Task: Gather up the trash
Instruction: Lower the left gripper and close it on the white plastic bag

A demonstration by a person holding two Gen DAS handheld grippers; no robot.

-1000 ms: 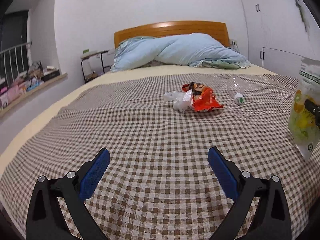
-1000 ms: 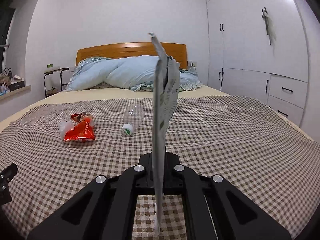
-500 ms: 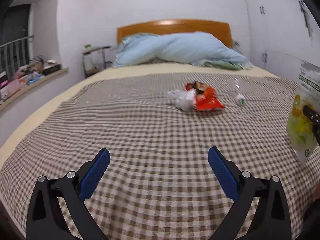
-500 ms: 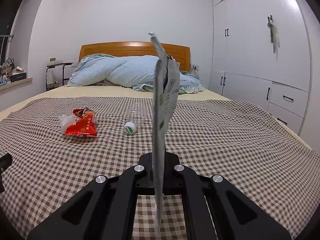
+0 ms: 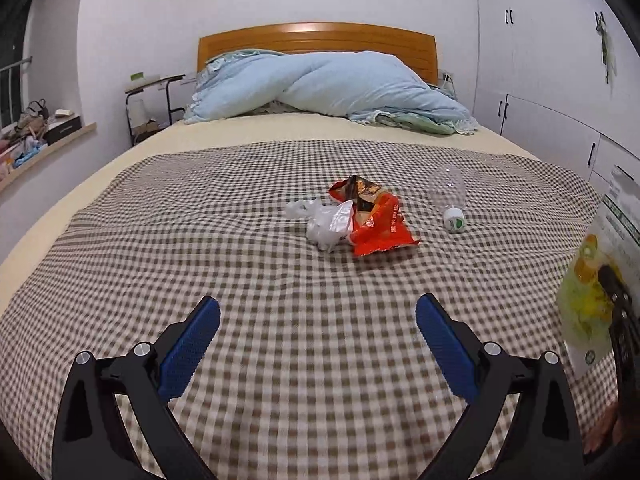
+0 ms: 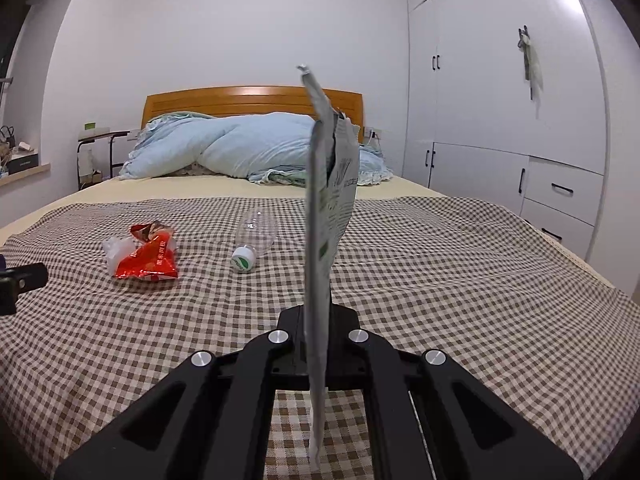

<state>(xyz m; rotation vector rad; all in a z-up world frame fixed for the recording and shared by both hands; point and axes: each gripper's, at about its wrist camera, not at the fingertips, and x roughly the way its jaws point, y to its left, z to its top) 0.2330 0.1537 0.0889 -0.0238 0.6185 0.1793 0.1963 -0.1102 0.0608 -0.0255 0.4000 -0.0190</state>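
Trash lies in a loose cluster near the middle of the bed point(image 5: 120, 152), on a brown-and-white checked blanket point(image 5: 320, 320). Red snack wrapper point(image 5: 376, 220), crumpled, flat on the blanket; a wad of clear plastic film point(image 5: 324, 222) touching its left side, partly tucked against it. Clear plastic bottle point(image 5: 450, 196) lying on its side to the right of the wrapper, apart from it, white cap with green print facing the camera. In the right wrist view the same three sit left of centre: wrapper point(image 6: 146, 256), film point(image 6: 116, 252), bottle point(image 6: 254, 242).

Right tongs point(image 6: 318, 344) clenched on a flat printed pouch point(image 6: 326, 208), held edge-on and upright above the blanket; the pouch stands between the black jaws and its lower end hangs below them. From the left wrist view the pouch point(image 5: 592, 280) shows its face at the far right edge: white top, green band, yellow-green fruit print.

Left tongs point(image 5: 318, 328) released, blue pads point(image 5: 192, 340) spread wide, nothing between them, hovering over bare blanket short of the wrapper and film. A black tip of the left tongs shows at the left edge of the right wrist view.

Farther back: a pale blue duvet point(image 5: 332, 84) heaped against a wooden headboard point(image 5: 316, 36), white wardrobe point(image 6: 500, 100) along the right wall, small side table point(image 5: 154, 88) left of the bed.
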